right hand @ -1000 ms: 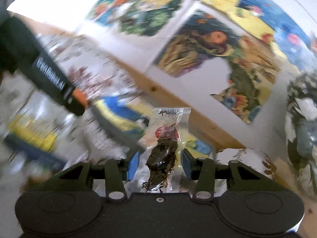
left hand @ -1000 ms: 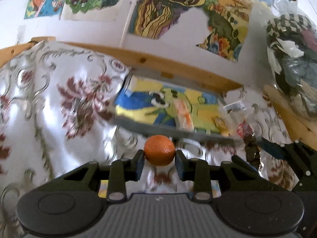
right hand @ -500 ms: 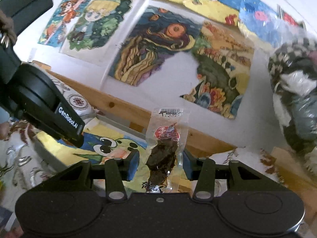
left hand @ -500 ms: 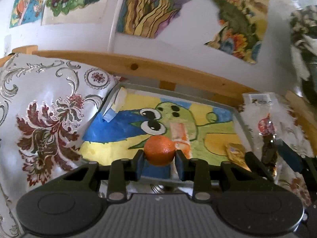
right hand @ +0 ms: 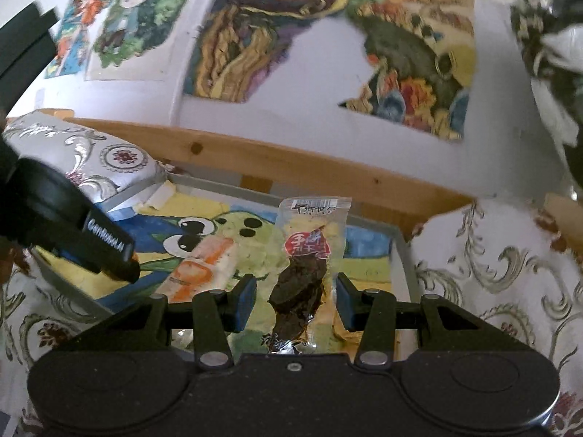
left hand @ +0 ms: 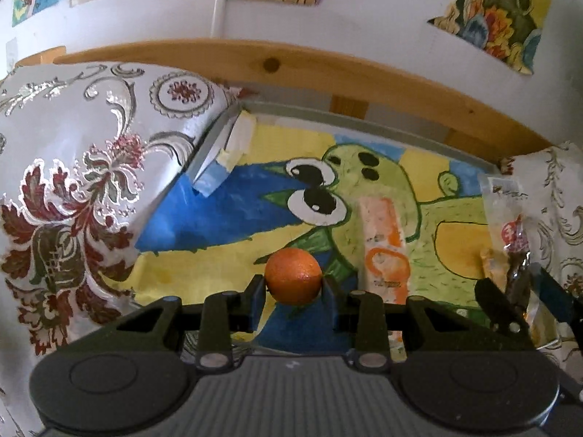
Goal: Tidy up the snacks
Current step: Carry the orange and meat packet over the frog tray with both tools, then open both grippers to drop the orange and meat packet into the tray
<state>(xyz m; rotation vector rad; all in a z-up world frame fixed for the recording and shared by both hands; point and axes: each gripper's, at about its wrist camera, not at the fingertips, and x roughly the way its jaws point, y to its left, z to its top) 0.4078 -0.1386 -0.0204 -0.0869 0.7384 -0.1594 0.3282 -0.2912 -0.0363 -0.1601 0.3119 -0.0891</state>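
My left gripper is shut on a small round orange and holds it just above the near part of a grey tray lined with a painted green cartoon creature. In the right wrist view, my right gripper is shut on a clear packet of dark dried meat with a red label. The packet stands upright over the tray's right half. An orange-and-white snack packet lies flat in the tray between the two grippers. A yellowish packet lies near the right fingers.
A silver tablecloth with dark red flowers surrounds the tray. A wooden rail runs behind it, below a white wall with colourful pictures. A bag of checked fabric hangs at the far right. The left gripper's body crosses the tray's left side.
Both grippers have moved forward and down over the tray, which now fills the lower views. The orange and the meat packet have stayed between the fingers.
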